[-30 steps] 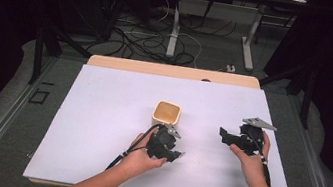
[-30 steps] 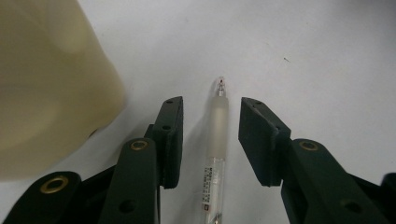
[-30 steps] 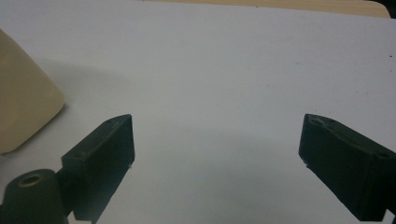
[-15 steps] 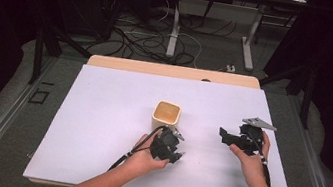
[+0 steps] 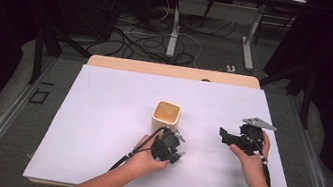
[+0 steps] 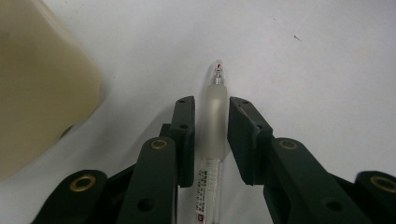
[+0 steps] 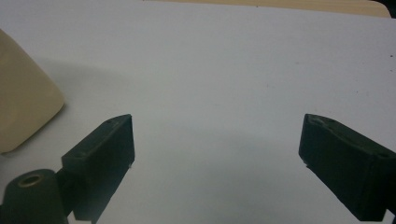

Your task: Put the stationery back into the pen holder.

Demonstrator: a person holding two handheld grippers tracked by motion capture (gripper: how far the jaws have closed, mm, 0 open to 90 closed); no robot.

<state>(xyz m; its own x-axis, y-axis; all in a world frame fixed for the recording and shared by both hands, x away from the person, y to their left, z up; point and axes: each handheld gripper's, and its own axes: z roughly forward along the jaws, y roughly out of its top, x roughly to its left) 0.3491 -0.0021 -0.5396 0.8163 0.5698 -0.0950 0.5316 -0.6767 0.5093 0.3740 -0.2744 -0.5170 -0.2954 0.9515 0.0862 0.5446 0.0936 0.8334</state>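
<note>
My left gripper (image 6: 211, 135), jaws just closing, pinches the pen (image 6: 213, 123) by its frosted grip sleeve, light, stiff, slick plastic; my right gripper (image 7: 217, 154) stands spread.

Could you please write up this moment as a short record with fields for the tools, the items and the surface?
surface: white table top
container: cream square cup, upright, empty as far as the high view shows
item in hand: pen with frosted grip, lying on the table, tip pointing away from the left tool
left tool: jaws have just been closing, either side of the pen's grip; contact unclear
right tool: jaws wide apart, nothing between them, above bare table
cup relative to left tool: just beyond it, apart
</note>
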